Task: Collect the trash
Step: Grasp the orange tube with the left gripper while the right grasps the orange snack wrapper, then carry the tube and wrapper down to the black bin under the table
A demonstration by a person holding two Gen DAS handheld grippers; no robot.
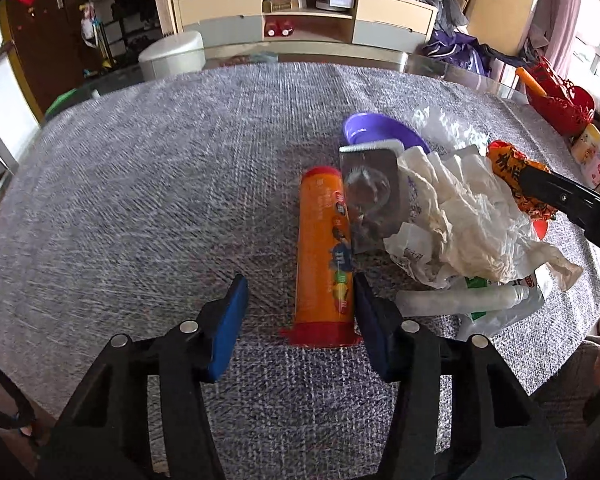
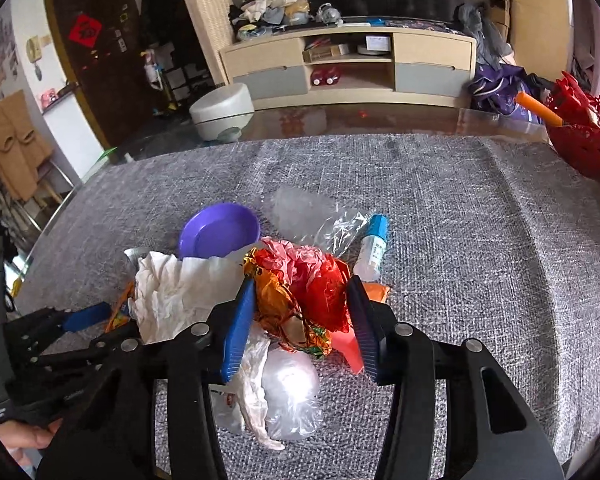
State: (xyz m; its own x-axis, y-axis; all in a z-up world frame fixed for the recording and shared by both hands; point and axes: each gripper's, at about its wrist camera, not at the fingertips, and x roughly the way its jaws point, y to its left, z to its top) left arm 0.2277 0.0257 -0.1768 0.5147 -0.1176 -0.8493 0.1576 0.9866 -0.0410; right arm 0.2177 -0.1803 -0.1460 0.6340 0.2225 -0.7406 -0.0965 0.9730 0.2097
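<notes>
Between the blue pads of our left hand-held gripper [image 1: 298, 318] lies an orange tube [image 1: 325, 254] with red end caps, flat on the grey-covered worktop [image 1: 140, 184]. Its long axis runs up the frame from the lower centre, nearly in line with the fingers. The tube sits off-centre — hard against the right pad, or just beside it, while the left pad stands well clear. So this gripper is part-closed and grasping nothing yet; we judge it must shift right in the frame before the squeeze falls across the tube's width.

To the tube's right sit a foil-lidded cup [image 1: 370, 200] and crumpled white paper [image 1: 460, 216].

Our right hand-held gripper [image 2: 302, 320] straddles a crumpled red and orange wrapper [image 2: 300, 296] at the lower centre of its view. Both pads sit at the wrapper's sides, but we cannot tell whether they are pressing yet. A purple dish [image 2: 220, 232] lies beyond, upper left of the pile.
</notes>
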